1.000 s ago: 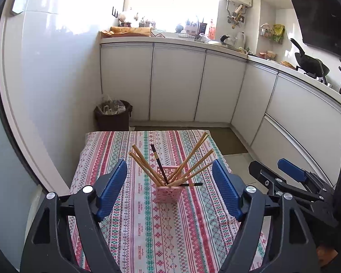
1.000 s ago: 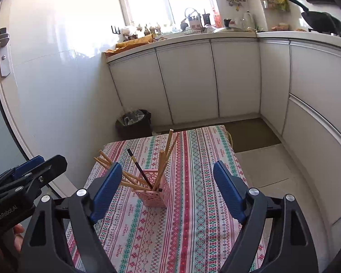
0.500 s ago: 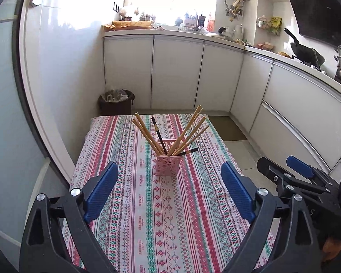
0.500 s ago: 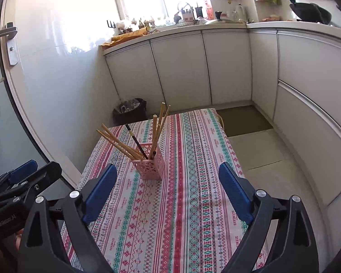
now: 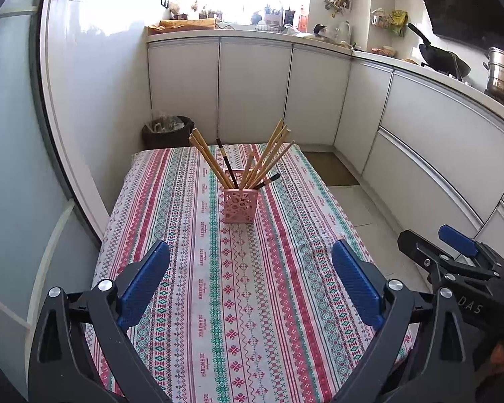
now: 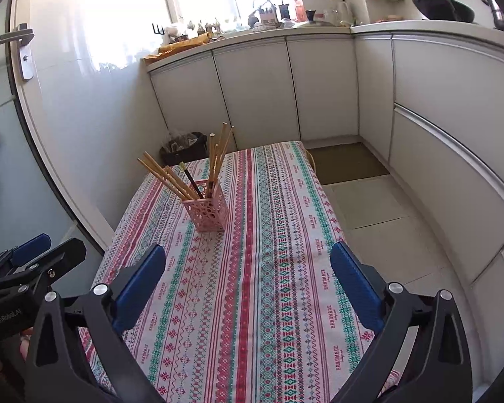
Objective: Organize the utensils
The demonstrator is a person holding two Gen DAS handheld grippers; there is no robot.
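A pink perforated holder stands upright in the middle of the table with the striped patterned cloth. It holds several wooden chopsticks fanned left and right and a pair of dark ones. The holder also shows in the right wrist view. My left gripper is open and empty, well back from the holder over the near part of the table. My right gripper is open and empty, also well back. The right gripper shows at the right edge of the left view.
White cabinets run along the back and right under a cluttered counter. A dark bin stands beyond the table's far left corner. A white door is to the left. Tiled floor lies right of the table.
Both grippers have drawn back and risen from the holder, which now looks smaller and farther. Both stay open and empty. The holder and chopsticks have not moved.
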